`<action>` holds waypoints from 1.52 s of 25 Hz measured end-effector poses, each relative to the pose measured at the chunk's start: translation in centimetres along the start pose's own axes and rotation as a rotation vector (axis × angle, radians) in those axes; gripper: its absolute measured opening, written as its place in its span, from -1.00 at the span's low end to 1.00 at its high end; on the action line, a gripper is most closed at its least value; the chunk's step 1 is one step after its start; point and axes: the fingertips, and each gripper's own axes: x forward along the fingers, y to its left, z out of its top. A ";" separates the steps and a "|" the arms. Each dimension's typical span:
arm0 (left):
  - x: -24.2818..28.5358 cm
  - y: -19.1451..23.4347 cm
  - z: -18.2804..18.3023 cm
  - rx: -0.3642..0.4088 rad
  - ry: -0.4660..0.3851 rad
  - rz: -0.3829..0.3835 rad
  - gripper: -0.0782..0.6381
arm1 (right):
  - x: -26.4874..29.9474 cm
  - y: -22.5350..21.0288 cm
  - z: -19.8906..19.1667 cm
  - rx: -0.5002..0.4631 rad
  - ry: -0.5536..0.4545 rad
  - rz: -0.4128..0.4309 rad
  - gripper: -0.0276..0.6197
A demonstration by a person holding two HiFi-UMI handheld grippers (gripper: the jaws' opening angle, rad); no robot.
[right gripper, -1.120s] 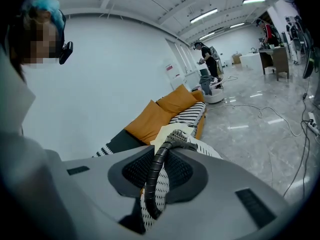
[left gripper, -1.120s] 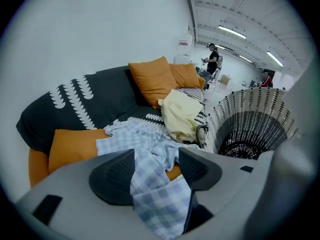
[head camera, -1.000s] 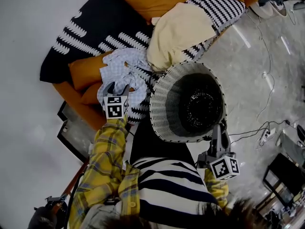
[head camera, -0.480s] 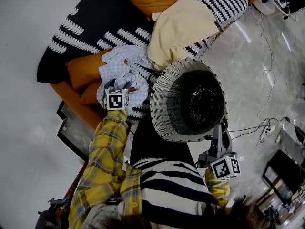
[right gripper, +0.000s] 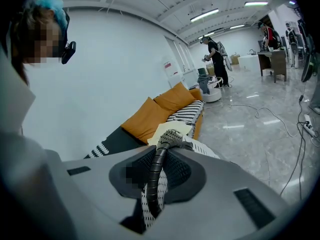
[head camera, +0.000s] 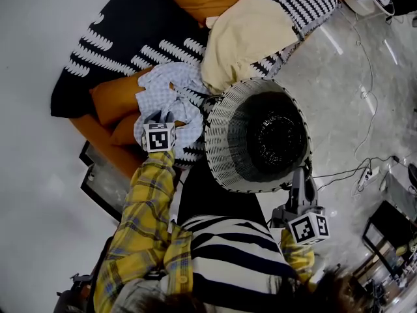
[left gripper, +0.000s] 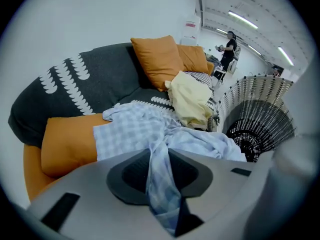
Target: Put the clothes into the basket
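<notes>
— Two grippers, both busy?
— Yes. The left gripper (left gripper: 161, 176) has its jaws closing on a fold of the blue checked shirt (head camera: 171, 90), which lies on the sofa (head camera: 130, 31). The right gripper (right gripper: 152, 184) is clenched on the rim of the basket (head camera: 225, 132).
— Anything inside yet?
— Nothing I can see. The shirt and the cream garment (head camera: 244, 38) beside it are both left to load.

On sofa (head camera: 130, 28), shirt (head camera: 168, 95) left of basket (head camera: 218, 135)
</notes>
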 end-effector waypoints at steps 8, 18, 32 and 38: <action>-4.4 -0.5 2.6 -0.050 -0.196 -0.003 -0.55 | -0.7 -1.0 0.0 0.036 -0.035 -0.012 -0.74; -15.1 -6.4 9.4 0.032 -0.505 -0.071 -0.56 | -2.1 -3.0 0.9 0.068 -0.089 0.017 -0.75; -26.7 -27.3 15.0 0.305 -0.745 -0.537 -0.56 | -5.0 -5.9 2.4 0.113 -0.210 -0.008 -0.76; -26.2 -36.6 13.4 0.423 -0.687 -0.729 -0.56 | -7.2 -7.4 3.1 0.158 -0.256 -0.028 -0.76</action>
